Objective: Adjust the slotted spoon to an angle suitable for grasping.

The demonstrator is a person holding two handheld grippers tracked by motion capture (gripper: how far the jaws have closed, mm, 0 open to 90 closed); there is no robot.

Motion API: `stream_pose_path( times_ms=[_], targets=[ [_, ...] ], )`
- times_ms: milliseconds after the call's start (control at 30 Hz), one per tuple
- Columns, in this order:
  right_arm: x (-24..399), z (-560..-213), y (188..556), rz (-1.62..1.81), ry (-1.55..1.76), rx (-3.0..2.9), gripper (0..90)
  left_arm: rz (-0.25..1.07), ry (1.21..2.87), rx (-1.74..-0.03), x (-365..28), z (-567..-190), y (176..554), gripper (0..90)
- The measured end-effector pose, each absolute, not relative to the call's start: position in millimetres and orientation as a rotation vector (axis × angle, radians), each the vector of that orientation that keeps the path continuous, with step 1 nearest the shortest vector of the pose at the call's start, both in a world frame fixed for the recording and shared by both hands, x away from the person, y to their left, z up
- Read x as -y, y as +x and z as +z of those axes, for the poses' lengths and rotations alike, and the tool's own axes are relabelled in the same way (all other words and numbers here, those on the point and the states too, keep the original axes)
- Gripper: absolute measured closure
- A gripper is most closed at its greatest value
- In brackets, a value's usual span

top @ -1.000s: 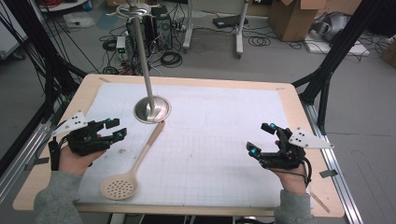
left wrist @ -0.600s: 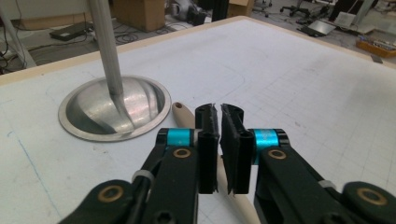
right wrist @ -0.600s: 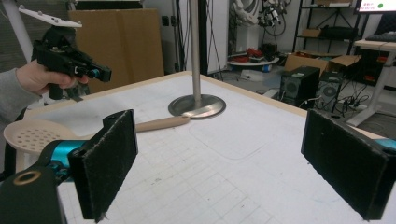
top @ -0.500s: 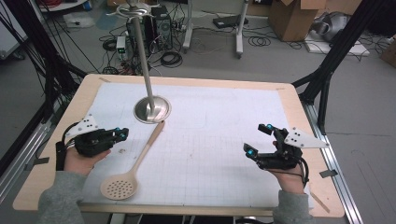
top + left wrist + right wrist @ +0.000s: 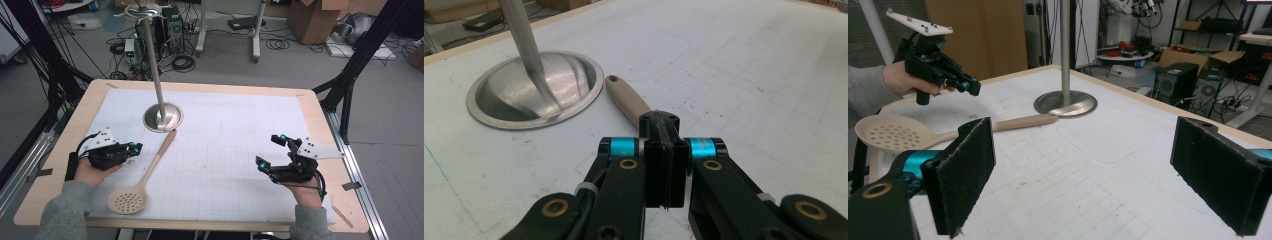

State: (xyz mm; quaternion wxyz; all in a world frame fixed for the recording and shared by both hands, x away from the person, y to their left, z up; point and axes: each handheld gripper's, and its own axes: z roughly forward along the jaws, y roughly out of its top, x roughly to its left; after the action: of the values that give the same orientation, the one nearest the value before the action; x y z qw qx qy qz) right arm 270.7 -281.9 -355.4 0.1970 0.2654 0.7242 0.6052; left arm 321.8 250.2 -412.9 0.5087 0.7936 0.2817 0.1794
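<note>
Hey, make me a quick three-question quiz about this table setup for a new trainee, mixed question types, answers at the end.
1. True or false: the left tool is shut with nothing between its jaws.
2. Multiple choice: the tip of the slotted spoon handle lies next to
A) the right tool
B) the round metal base of the stand
C) the table's right edge
3. Fill in: the bowl of the spoon is full of small ____.

Key:
1. True; in the left gripper view the pads meet, above the spoon handle.
2. B
3. holes
</note>
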Motion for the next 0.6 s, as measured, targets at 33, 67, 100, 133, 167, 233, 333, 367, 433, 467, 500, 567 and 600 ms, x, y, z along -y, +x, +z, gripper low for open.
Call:
stream_pose_path(
  times_ms=[33,67,100,133,167,233,333,367,433,467,500,567,600],
  targets=[
    [281.9,-355.4,270.7,1.694,0.743,-2.028,9.7,0.432,1.912,-0.679,-250.2,-412.9,321.8,89.5],
    [281.9,-355.8,271.4,1.692,0.738,-2.031,9.7,0.429,1.914,-0.683,-249.6,-413.8,322.9,89.5],
    [281.9,-355.8,271.4,1.692,0.738,-2.031,9.7,0.424,1.916,-0.689,-249.1,-414.7,324.2,89.5],
    [281.9,-356.0,271.6,1.691,0.738,-2.031,9.8,0.417,1.918,-0.696,-248.6,-416.0,325.5,89.5],
    [281.8,-356.1,271.7,1.691,0.739,-2.031,9.7,0.410,1.924,-0.700,-248.3,-417.3,326.9,89.6],
    [281.7,-356.0,271.6,1.692,0.736,-2.032,9.7,0.390,1.929,-0.711,-247.9,-420.1,330.1,89.6],
    [281.8,-355.8,271.1,1.694,0.739,-2.033,9.8,0.369,1.933,-0.726,-247.8,-423.2,334.4,89.6],
    [281.8,-355.8,271.1,1.694,0.739,-2.033,9.8,0.370,1.938,-0.724,-247.9,-424.2,335.7,89.6],
    [281.5,-355.9,271.2,1.696,0.735,-2.035,9.8,0.369,1.950,-0.730,-247.5,-427.0,338.3,89.6],
    [281.2,-355.9,271.5,1.696,0.734,-2.033,9.8,0.361,1.956,-0.734,-247.4,-428.4,339.5,89.6],
    [280.8,-356.0,271.3,1.695,0.737,-2.037,9.8,0.355,1.956,-0.736,-246.8,-429.7,340.7,89.6],
    [279.9,-356.3,271.6,1.693,0.737,-2.044,9.8,0.350,1.962,-0.739,-244.8,-432.1,342.3,89.6],
    [279.4,-356.6,272.4,1.686,0.727,-2.046,9.8,0.344,1.976,-0.740,-242.2,-434.8,343.9,89.6]
  ],
)
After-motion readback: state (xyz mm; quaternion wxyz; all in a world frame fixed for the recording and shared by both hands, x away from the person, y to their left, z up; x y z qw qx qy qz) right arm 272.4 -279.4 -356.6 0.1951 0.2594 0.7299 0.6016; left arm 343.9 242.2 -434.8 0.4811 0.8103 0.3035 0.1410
